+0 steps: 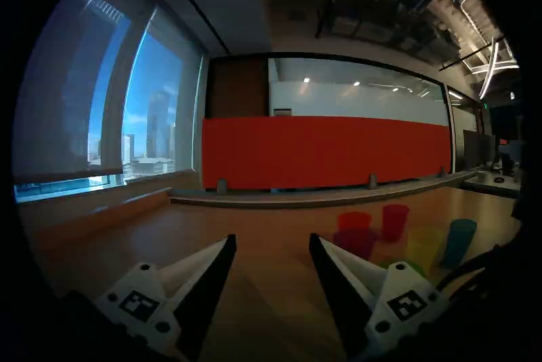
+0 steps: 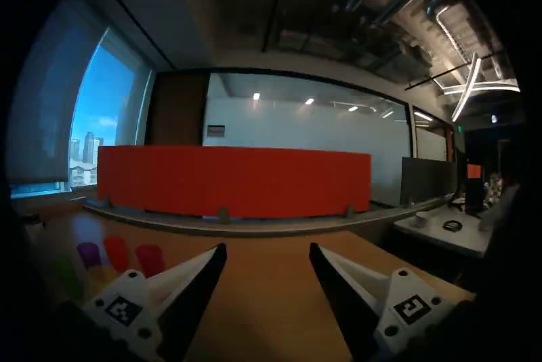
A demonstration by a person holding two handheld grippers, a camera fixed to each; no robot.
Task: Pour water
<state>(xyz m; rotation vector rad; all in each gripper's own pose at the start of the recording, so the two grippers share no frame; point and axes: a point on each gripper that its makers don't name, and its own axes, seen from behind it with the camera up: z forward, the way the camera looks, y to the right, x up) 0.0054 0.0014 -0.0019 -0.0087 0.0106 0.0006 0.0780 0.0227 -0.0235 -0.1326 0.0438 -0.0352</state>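
Left gripper (image 1: 271, 240) wide open, right gripper (image 2: 266, 248) open too, both empty. Coloured plastic cups (image 1: 395, 223) cluster on the wooden tabletop (image 1: 203, 226), ahead-right of the left gripper; likely light, thin-walled, squashable, so pinch gently mid-wall

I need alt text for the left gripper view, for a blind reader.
The open, empty left gripper points across a wooden table. Coloured cups stand ahead on the right, with an orange partition behind.
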